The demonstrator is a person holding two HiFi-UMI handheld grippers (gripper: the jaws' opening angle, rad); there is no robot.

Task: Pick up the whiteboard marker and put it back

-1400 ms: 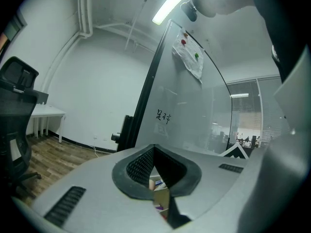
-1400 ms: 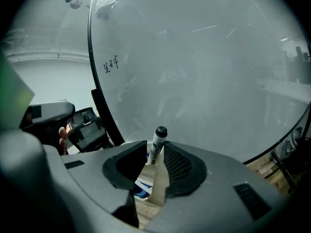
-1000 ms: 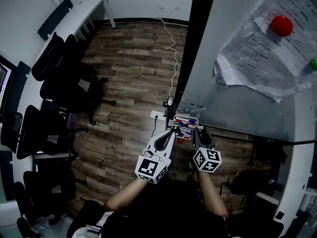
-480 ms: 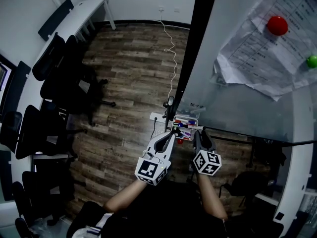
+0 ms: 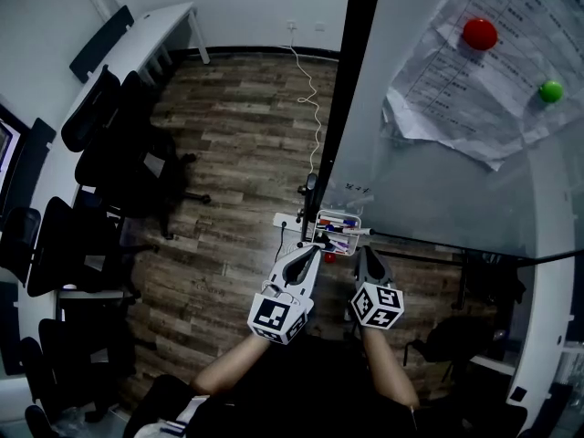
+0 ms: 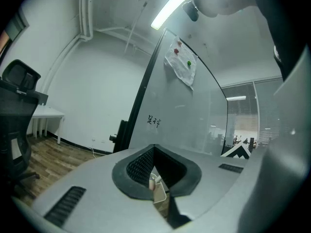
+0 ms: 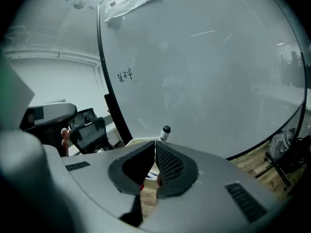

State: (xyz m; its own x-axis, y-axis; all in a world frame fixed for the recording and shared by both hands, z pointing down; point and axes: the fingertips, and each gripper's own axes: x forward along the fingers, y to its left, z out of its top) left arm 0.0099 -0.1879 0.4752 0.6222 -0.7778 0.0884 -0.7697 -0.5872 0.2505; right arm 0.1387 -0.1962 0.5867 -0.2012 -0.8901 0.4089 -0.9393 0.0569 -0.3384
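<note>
A white marker tray (image 5: 338,229) holding several whiteboard markers hangs at the lower edge of the whiteboard (image 5: 438,181). One marker (image 5: 358,233) pokes out at the tray's right. In the right gripper view a black-capped marker (image 7: 165,132) stands just beyond the jaws. My right gripper (image 5: 363,252) sits a little short of the tray, its jaws closing with the tips together (image 7: 155,144) and nothing between them. My left gripper (image 5: 315,245) points at the tray's left side, jaws together (image 6: 154,148) and empty.
Papers pinned by a red magnet (image 5: 479,33) and a green magnet (image 5: 549,90) hang high on the board. A power strip (image 5: 285,219) with a white cable lies on the wooden floor under the tray. Black office chairs (image 5: 109,153) line the left side.
My right gripper's jaws have gone from wide open at the tray to together, and the gripper has drawn back slightly. The left gripper has stayed in place.
</note>
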